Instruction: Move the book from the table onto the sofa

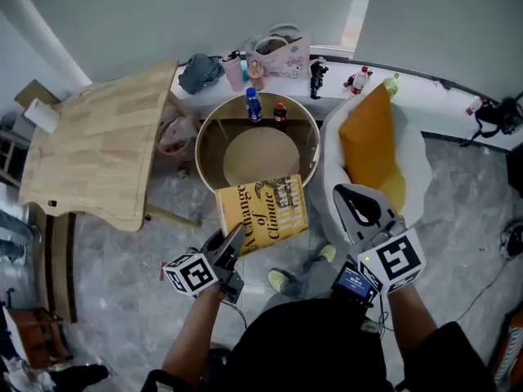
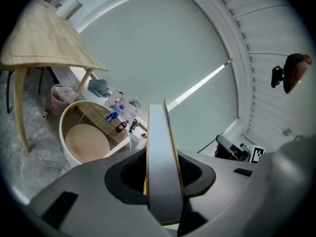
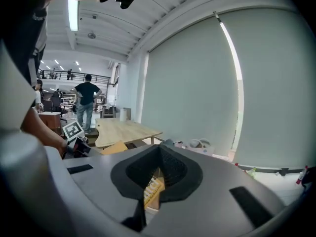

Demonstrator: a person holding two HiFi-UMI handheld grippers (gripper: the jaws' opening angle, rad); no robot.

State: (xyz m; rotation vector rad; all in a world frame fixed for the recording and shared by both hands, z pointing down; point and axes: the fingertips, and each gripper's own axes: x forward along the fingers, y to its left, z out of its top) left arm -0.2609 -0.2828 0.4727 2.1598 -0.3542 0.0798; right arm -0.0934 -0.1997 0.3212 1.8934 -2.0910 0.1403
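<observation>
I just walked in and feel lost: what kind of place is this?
Probably an open-plan office or lab hall: a wooden desk, big roller blinds, and a railed upper gallery under strip lights.

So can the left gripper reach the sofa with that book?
Probably yes: the left gripper grips the book in the air just beside the sofa; only the right gripper hangs between them.

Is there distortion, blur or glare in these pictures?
Head view: evenly lit and sharp, though the wooden table looks bowed by the lens. Left gripper view: strong fisheye, dark corners, the book close and soft. Right gripper view: a ceiling lamp glares white.
</observation>
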